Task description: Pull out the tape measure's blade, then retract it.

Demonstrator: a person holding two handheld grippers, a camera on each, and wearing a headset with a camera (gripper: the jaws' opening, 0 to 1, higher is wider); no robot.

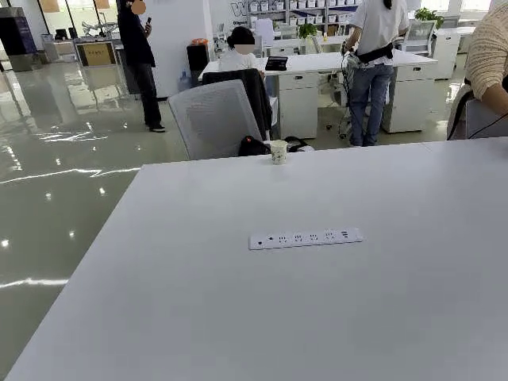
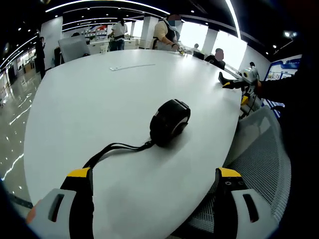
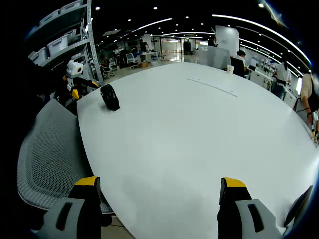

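My left tongs (image 2: 153, 175): jaws wide apart, empty. My right tongs (image 3: 159, 182): same, wide apart, empty. They show at 2 o'clock in left gripper view.

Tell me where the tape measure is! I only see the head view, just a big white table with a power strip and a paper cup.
Observer: The left gripper view has it. The black tape measure lies on the white table, straight ahead of the left claw.
Operator: Is that claw holding it?
Observer: No. The left claw is open and does not touch the tape measure.
Operator: What about the other claw?
Observer: The right claw is open and empty, near the table's edge beside a grey mesh chair.
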